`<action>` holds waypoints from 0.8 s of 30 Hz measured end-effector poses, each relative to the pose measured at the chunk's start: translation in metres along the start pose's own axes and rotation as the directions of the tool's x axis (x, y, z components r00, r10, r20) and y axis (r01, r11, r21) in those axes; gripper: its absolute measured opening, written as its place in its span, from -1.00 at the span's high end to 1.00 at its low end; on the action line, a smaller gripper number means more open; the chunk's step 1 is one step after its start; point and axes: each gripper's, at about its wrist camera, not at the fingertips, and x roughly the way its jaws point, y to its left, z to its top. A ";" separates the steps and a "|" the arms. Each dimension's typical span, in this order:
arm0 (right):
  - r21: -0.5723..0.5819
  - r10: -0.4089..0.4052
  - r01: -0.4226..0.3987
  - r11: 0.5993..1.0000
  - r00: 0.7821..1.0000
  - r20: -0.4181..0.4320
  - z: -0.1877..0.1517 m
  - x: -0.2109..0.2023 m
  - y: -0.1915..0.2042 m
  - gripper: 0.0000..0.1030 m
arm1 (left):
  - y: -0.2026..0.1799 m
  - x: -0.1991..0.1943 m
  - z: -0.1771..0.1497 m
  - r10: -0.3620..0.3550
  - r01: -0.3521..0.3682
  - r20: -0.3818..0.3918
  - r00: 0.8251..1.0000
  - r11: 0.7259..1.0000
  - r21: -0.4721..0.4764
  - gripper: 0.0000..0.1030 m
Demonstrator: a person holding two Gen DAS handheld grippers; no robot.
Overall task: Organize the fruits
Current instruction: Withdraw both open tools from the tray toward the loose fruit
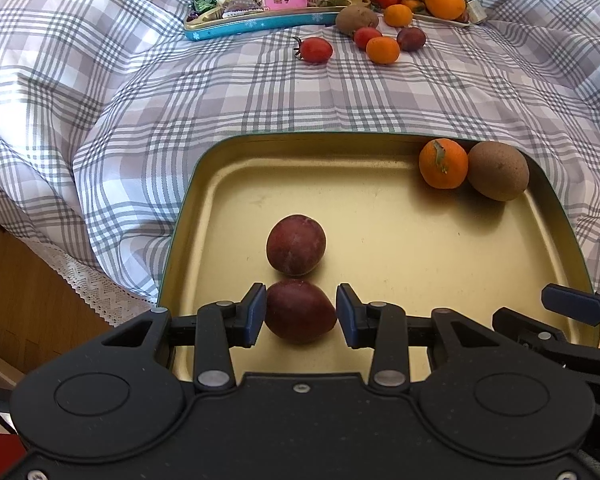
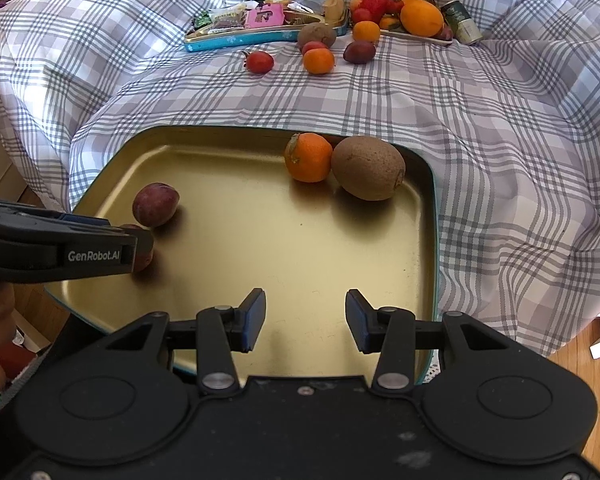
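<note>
Gold tray (image 1: 228,184), set on a plaid-covered bed (image 1: 100,92): four fruits are held. A dark plum (image 1: 300,311) is bracketed by the left tool (image 1: 301,312), whose pads stand just beside its flanks with slight gaps, so it is judged released or about to be gripped; which cannot be told. A second plum (image 1: 296,245) lies just beyond it, the pairing suggesting grouping by kind. An orange (image 1: 443,163) and a kiwi (image 1: 498,171) are lodged together in the far right corner. The right tool (image 2: 306,320) is held spread and empty over the tray's near edge. Loose fruits (image 1: 383,50) lie unsorted far off by a blue snack tray (image 1: 236,30). In the right view the bracketed plum is mostly hidden behind the left tool.
</note>
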 end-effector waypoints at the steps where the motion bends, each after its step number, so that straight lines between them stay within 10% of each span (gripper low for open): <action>1: 0.005 0.001 -0.001 1.000 1.000 -0.003 0.001 0.001 0.000 0.08 | 0.000 0.001 0.001 0.000 0.000 -0.001 1.000 1.000 -0.001 0.08; 24: 0.059 -0.005 0.005 0.998 1.000 0.010 0.065 0.018 -0.011 0.07 | 0.006 -0.002 0.045 -0.024 0.017 0.155 0.988 0.999 0.047 0.08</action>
